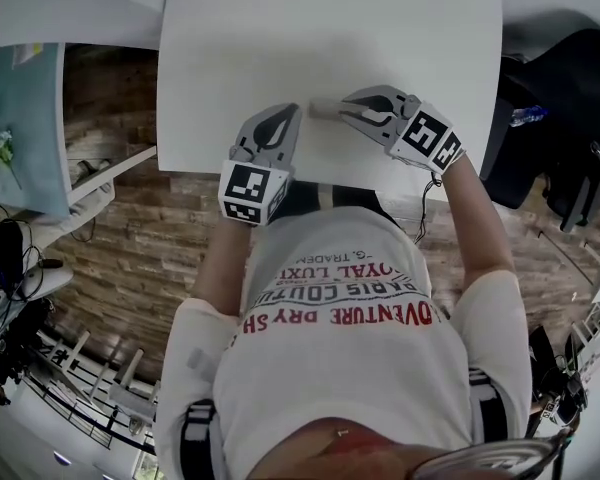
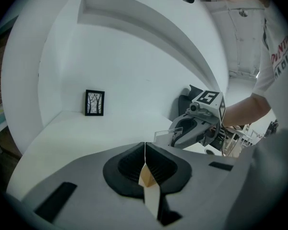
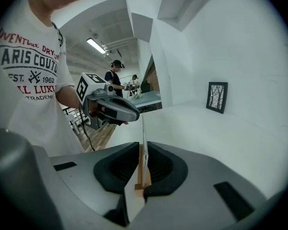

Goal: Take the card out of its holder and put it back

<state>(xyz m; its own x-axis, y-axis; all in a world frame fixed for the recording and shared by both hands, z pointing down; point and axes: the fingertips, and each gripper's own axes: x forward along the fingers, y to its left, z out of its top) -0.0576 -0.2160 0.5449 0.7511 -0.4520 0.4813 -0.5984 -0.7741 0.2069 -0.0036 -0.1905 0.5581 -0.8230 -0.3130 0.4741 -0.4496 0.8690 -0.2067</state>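
Observation:
The card holder [image 1: 322, 108] is a thin clear plate lying low over the white table [image 1: 330, 28]. My right gripper [image 1: 345, 111] is shut on it. In the right gripper view the holder [image 3: 143, 133] stands edge-on between the pads and sticks out ahead of them. From the left gripper view it [image 2: 165, 134] shows as a clear rectangle at the right gripper's [image 2: 176, 137] tips. I cannot make out a card in it. My left gripper [image 1: 280, 118] hovers just left of the holder, near the table's front edge. Its jaws [image 2: 145, 152] are shut, and nothing sticks out of them.
A small black-framed picture [image 2: 94, 102] leans against the back wall at the table's far side. The table's front edge [image 1: 310, 173] lies right under both grippers, with wooden floor below. A light blue board [image 1: 25, 128] stands to the left. People stand far off.

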